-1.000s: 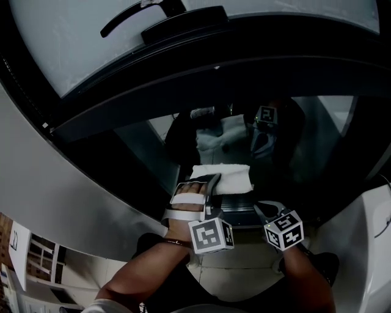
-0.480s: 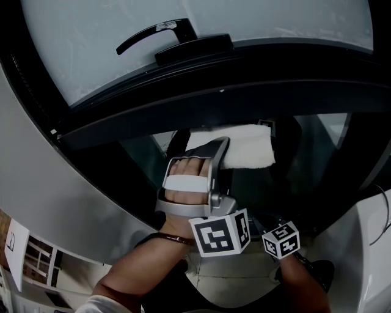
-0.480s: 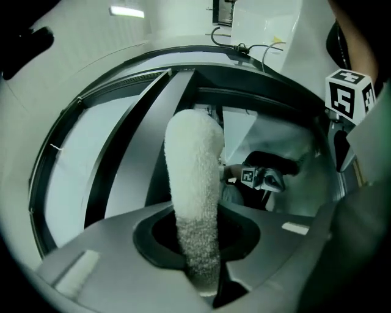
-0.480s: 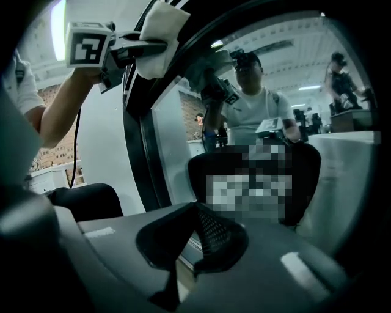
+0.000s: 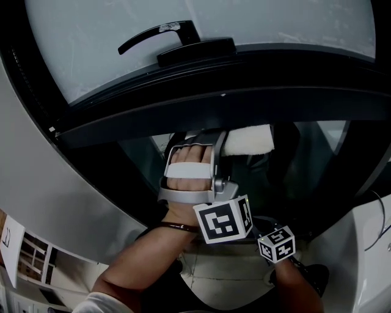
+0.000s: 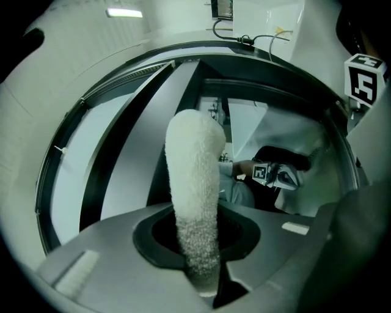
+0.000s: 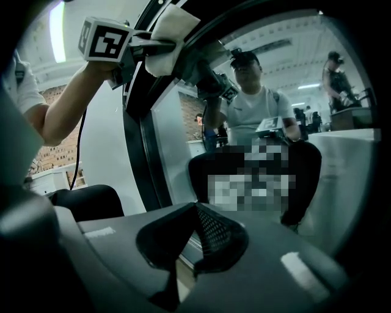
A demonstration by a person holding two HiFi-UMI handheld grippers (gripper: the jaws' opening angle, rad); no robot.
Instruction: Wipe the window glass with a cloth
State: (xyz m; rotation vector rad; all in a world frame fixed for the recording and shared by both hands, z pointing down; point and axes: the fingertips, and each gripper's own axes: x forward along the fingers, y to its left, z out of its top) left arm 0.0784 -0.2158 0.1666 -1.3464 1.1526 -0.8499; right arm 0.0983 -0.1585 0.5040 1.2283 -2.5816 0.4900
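A folded white cloth (image 5: 247, 141) is pressed against the lower window glass (image 5: 308, 162), just under the dark crossbar (image 5: 183, 98). My left gripper (image 5: 221, 143) is shut on the cloth, which sticks out to the right of the jaws. In the left gripper view the cloth (image 6: 194, 183) rises out of the closed jaws of the left gripper (image 6: 200, 260). My right gripper (image 7: 194, 239) is shut with nothing in it; its marker cube (image 5: 276, 243) hangs low, below and right of the left hand. In the right gripper view the cloth (image 7: 170, 32) shows at the top left.
A black window handle (image 5: 160, 33) sits on the frosted upper pane (image 5: 256, 18). The black window frame (image 7: 142, 153) runs upright beside the glass, which mirrors a seated person (image 7: 259, 116). A pale wall panel (image 5: 55, 183) lies left, a white surface (image 5: 372, 244) right.
My left gripper has carried the cloth up the glass, from the lower middle of the pane to just under the crossbar. The right gripper has stayed low and shut.
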